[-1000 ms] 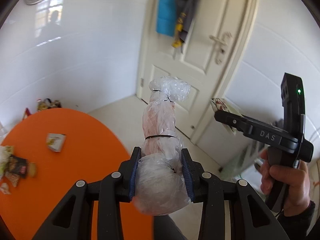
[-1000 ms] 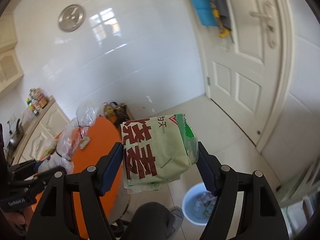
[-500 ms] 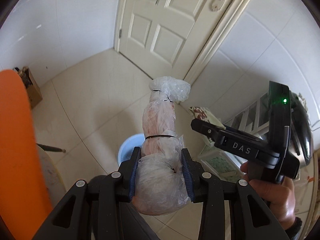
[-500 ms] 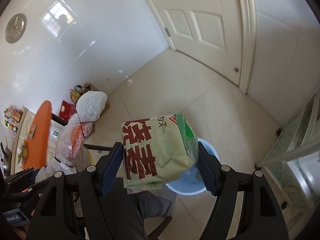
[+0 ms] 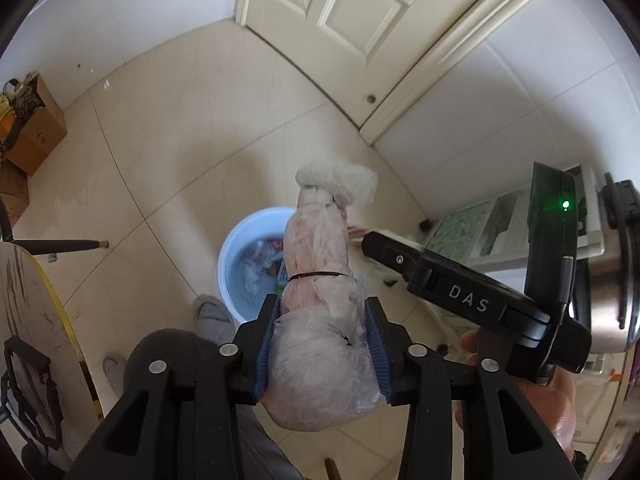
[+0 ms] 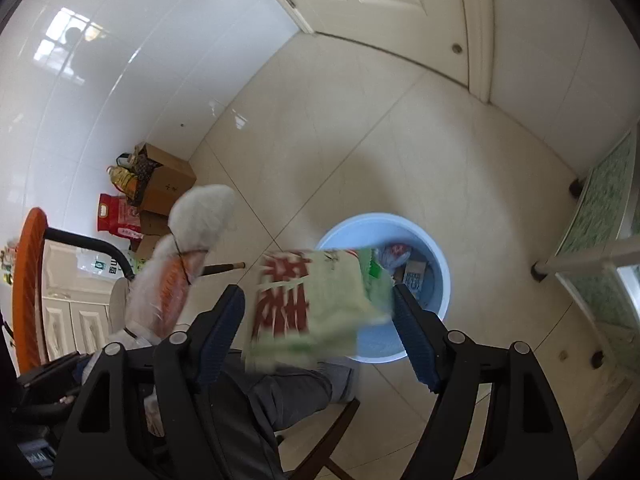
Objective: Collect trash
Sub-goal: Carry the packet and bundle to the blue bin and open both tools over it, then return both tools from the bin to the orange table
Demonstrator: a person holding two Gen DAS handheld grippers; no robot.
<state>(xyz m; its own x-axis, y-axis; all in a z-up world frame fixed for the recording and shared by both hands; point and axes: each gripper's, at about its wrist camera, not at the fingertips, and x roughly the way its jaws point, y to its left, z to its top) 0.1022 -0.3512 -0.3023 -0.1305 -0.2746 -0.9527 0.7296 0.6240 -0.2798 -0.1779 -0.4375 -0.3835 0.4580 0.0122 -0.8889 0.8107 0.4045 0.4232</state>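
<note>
Plastic bag (image 5: 320, 344), tied off with a black band, is clenched between the pads of the left gripper (image 5: 322, 350); its knotted top stands up above the jaws. Bag sits over the near rim of the blue bin (image 5: 244, 240) on the tile floor, a little to the bin's right.

Right gripper (image 6: 320, 320): jaws spread wide. Green-and-red packet (image 6: 312, 304) lies between them, motion-blurred; pads look clear of it on both sides, so I judge it released and dropping. Bin (image 6: 436, 256) is behind and to the right of the packet in this view and already holds wrappers.

Risks:
- Packet is light and flat; it overlaps the bin's left rim, not its centre. It could flutter, clip the rim and land on the floor by the shoe (image 5: 210, 312).
- Bag is bulky and soft. Opening the left jaws here may drop it on the rim or on the knee (image 5: 172, 356) below.
- Both tools are close together over one bin; collision possible.
</note>
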